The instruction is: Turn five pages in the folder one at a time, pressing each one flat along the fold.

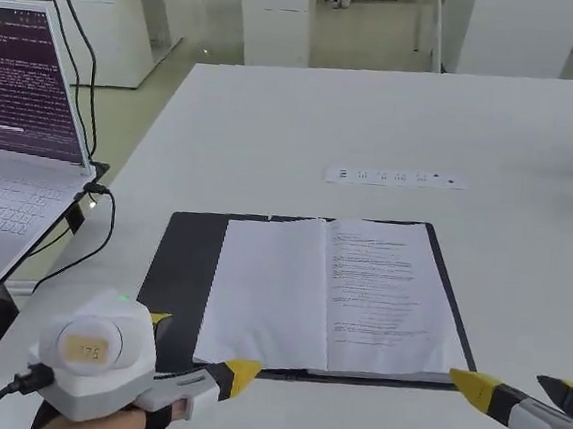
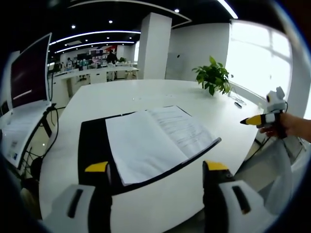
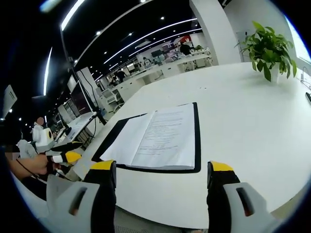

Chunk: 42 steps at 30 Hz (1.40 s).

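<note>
Tabletop (image 1: 275, 113): folder (image 1: 187, 256) lies open near the front edge, its print unreadable. The gripper views add a potted plant (image 3: 267, 48) farther back. Left gripper (image 2: 156, 166) and right gripper (image 3: 163, 166) hang off the front edge, jaws wide and empty. The head view cuts off the right one.

Open folder (image 3: 160, 136) on white table (image 3: 252, 111); right tool (image 3: 162, 166) spread wide

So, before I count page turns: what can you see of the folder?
The folder has a thin black cover and lies open, flat on the white table near its front edge. White sheets sit inside: the left page looks blank, the right page carries print too small to read. A strip of black inner cover shows left of the sheets. The left gripper and right gripper, both open, hang short of it without touching.
</note>
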Motion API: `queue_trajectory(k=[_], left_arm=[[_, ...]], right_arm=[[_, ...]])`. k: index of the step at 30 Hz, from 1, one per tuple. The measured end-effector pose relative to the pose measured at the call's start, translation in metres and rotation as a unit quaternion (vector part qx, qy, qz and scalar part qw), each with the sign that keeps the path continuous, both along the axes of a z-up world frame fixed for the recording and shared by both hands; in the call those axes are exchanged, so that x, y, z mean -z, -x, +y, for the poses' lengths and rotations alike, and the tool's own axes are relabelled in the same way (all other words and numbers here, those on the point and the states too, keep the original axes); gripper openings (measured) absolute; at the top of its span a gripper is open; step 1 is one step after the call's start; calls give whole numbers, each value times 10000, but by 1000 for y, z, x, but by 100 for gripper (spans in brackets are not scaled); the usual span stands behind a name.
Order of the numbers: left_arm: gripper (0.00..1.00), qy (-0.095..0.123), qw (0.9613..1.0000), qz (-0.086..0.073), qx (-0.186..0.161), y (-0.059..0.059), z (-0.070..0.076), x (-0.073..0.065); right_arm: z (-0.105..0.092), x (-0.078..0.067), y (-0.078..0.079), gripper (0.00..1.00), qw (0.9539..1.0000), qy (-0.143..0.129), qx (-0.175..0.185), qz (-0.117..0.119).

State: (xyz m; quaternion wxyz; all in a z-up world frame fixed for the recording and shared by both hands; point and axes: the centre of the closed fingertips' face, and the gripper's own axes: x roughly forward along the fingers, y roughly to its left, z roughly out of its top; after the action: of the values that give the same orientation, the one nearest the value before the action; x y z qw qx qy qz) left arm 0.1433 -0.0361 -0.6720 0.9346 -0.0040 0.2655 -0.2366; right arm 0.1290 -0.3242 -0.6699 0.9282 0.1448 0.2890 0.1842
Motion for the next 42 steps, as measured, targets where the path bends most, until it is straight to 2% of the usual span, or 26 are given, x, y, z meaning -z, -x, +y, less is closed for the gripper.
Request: queue_trajectory(k=[3, 5, 7, 11, 17, 20, 22, 24, 26, 32, 36, 42], left_arm=[[78, -21, 10000, -36, -10, -1, -1, 0], [83, -21, 10000, -32, -46, -2, -3, 1], [81, -6, 10000, 92, -1, 0, -7, 5], [79, -99, 9997, 184, 126, -2, -18, 13], [78, -171, 9981, 246, 534, -13, -57, 22], [78, -181, 9965, 278, 768, -19, -82, 27], [77, -263, 9945, 322, 964, -22, -99, 33], [77, -240, 9934, 289, 1085, -29, -118, 37], [77, -223, 9920, 336, 1199, -33, -136, 42], [73, -178, 9893, 319, 1412, -52, -183, 59], [71, -96, 9895, 312, 1408, -66, -207, 68], [67, -164, 9906, 253, 1333, -82, -226, 82]], right_arm=[[4, -1, 0, 77, 10000, 13, -31, -45], [5, 0, -1, 80, 9999, 64, -52, -58], [8, 3, 1, 79, 9997, 124, -209, -11], [15, 6, 4, 78, 9987, 269, -431, -21], [19, 8, 5, 77, 9977, 301, -602, 4], [17, 8, 4, 77, 9979, 247, -594, 0], [16, 10, 4, 76, 9979, 236, -608, 26], [15, 10, 3, 76, 9978, 239, -620, 16], [14, 12, 3, 76, 9975, 259, -655, 37], [1, 18, 0, 75, 9987, 150, -482, 40], [-6, 20, -4, 74, 9993, 59, -363, 23], [-12, 23, -8, 73, 9996, -25, -263, 34]])
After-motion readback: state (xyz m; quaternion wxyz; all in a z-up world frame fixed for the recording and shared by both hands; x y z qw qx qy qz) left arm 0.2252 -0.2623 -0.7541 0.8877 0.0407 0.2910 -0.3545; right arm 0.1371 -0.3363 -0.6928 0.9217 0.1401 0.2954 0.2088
